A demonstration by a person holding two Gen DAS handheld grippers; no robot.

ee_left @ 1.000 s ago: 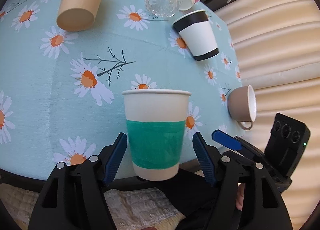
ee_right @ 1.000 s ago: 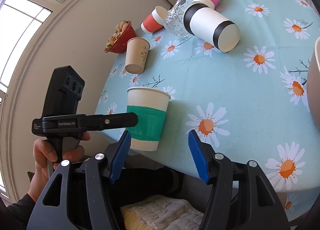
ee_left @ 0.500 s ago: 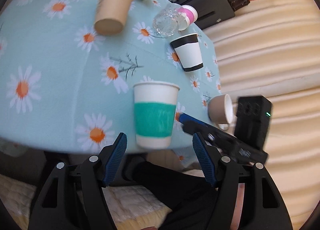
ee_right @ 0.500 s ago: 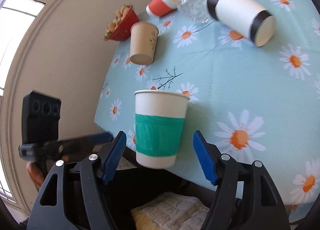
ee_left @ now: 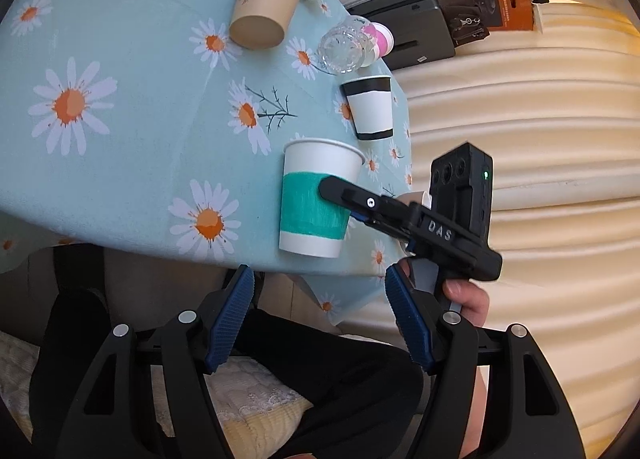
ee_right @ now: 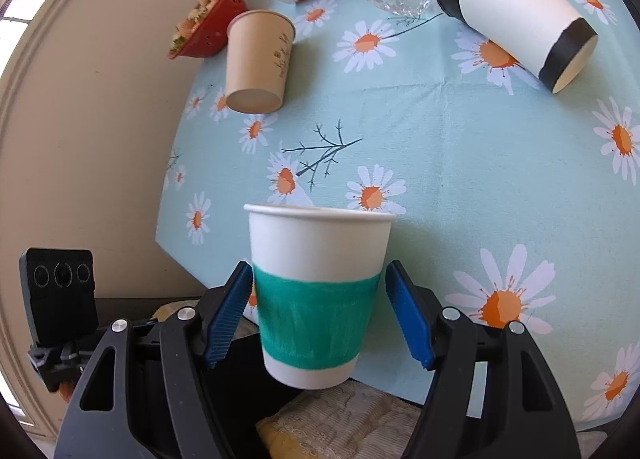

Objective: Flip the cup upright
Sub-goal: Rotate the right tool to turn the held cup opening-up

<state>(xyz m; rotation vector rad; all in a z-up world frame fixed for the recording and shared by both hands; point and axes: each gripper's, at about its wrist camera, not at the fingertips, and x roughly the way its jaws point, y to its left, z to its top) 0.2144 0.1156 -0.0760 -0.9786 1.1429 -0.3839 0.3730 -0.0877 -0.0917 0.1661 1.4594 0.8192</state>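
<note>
near the desk [ee_right: 500, 179] edge the green-banded cup [ee_right: 316, 291] stands upright between the right tool [ee_right: 320, 313]'s wide-spread blue pads, so close gently without crushing; the left tool [ee_left: 320, 315] hangs wide and empty.

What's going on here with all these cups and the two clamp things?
A person holds a clamp-like gripper in each hand at a daisy tablecloth. The right gripper has its open fingers either side of a green-banded paper cup, which stands upright near the table edge. The left gripper hangs open, off the table. Other cups lie on their sides.

Brown cup [ee_right: 258, 59] lies beside red bowl [ee_right: 208, 29].
</note>
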